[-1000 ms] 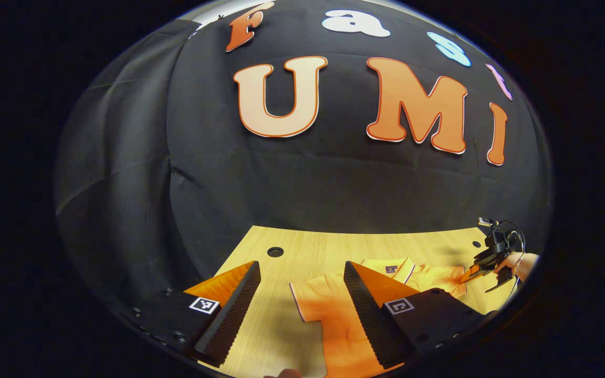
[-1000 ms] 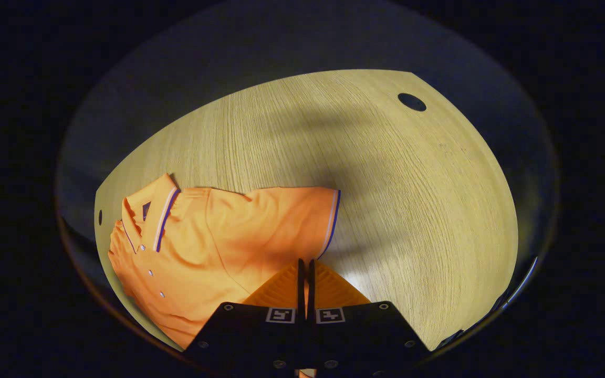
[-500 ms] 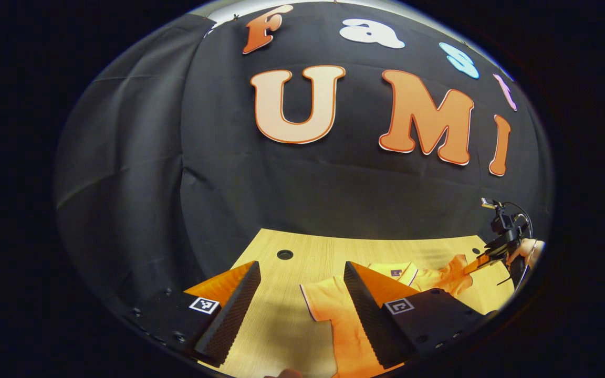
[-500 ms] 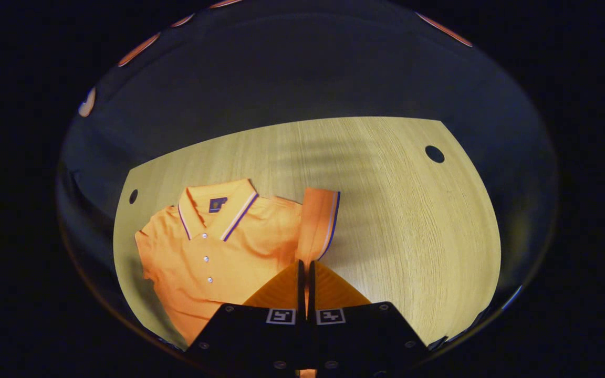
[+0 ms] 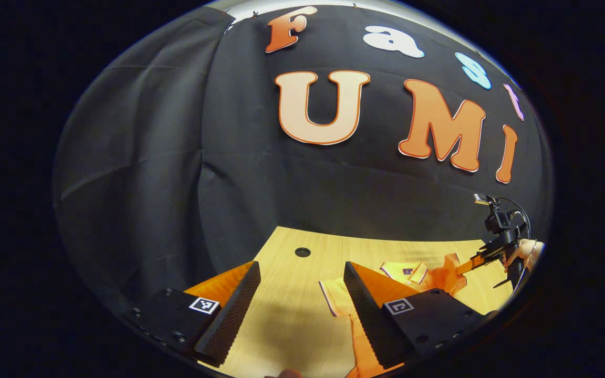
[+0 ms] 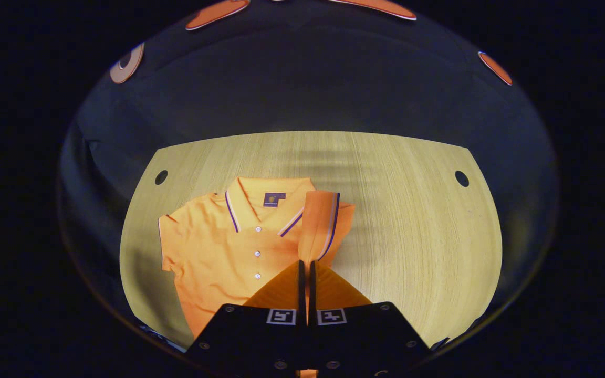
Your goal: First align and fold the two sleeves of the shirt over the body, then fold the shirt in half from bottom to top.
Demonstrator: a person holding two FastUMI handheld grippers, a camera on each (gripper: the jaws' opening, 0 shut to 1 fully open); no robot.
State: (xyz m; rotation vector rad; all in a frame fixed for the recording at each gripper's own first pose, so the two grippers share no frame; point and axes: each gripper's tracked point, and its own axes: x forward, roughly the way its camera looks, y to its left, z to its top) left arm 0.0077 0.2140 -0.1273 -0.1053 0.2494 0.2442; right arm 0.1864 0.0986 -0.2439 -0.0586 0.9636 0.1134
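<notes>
In the right gripper view we see the orange polo shirt (image 6: 218, 247) lying flat, front up, on the wooden table (image 6: 413, 231). Its long axis runs near-to-far: collar (image 6: 266, 207) at the far end, hem toward us and hidden behind the gripper body. The button placket runs down the middle. A small dark label sits inside the collar; too small to read. Purple-and-white trim lines the collar and cuffs.

Right gripper (image 6: 305, 268): fingers pressed together on the shirt's right-hand sleeve (image 6: 321, 226), w/ the sleeve lifted and standing up from the tips, cuff edge at the far end. The other sleeve (image 6: 168, 236) lies flat on the left side.

Left gripper (image 5: 297, 299): fingers wide apart, nothing between them, above the near left part of the table. Beyond it in the left gripper view we see the shirt's flat sleeve (image 5: 334, 296) and collar, and farther right the other gripper w/ a hand (image 5: 523, 252) holding it, sleeve cloth pulled up at its tips.

Round holes (image 6: 461, 178) sit at the table's far corners. Black cloth wall (image 5: 176, 184) stands behind the table. Nothing lies across the shirt's body.
</notes>
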